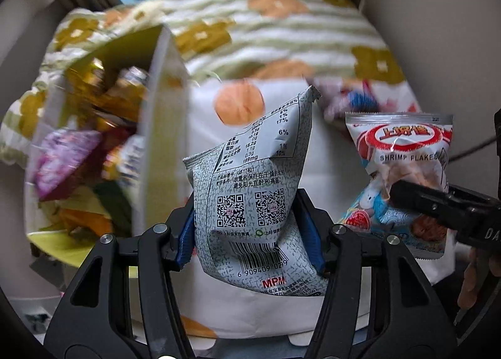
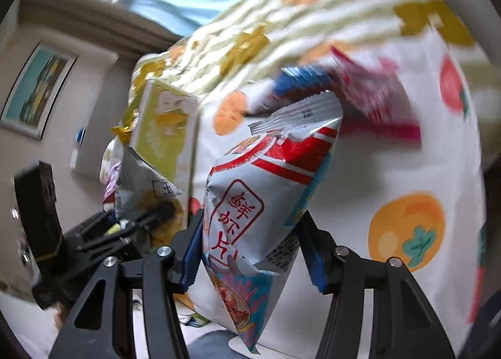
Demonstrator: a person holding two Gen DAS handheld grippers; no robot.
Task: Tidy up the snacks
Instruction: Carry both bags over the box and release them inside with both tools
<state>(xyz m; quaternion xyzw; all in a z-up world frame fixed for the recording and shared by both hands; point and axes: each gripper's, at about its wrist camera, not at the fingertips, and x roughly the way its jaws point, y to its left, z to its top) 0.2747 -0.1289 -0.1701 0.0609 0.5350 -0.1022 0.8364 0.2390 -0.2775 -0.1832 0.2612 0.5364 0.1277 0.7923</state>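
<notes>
Left gripper (image 1: 253,230) pinches grey crinkly foil snack packet (image 1: 250,183) low; right gripper (image 2: 250,252) pinches red-and-white shrimp-flake foil packet (image 2: 266,202). Both look light, puffy, slippery, with fragile contents; mid-body grips seem safest.

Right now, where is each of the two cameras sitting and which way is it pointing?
Left wrist: rides the left gripper, looking forward over its fingers at the grey snack bag it grips, with the open snack box left; the right gripper shows.
Right wrist: rides the right gripper, looking over the shrimp flakes bag it grips; the left gripper shows.
Shared: both bags, the box, the fruit-print cloth.
</notes>
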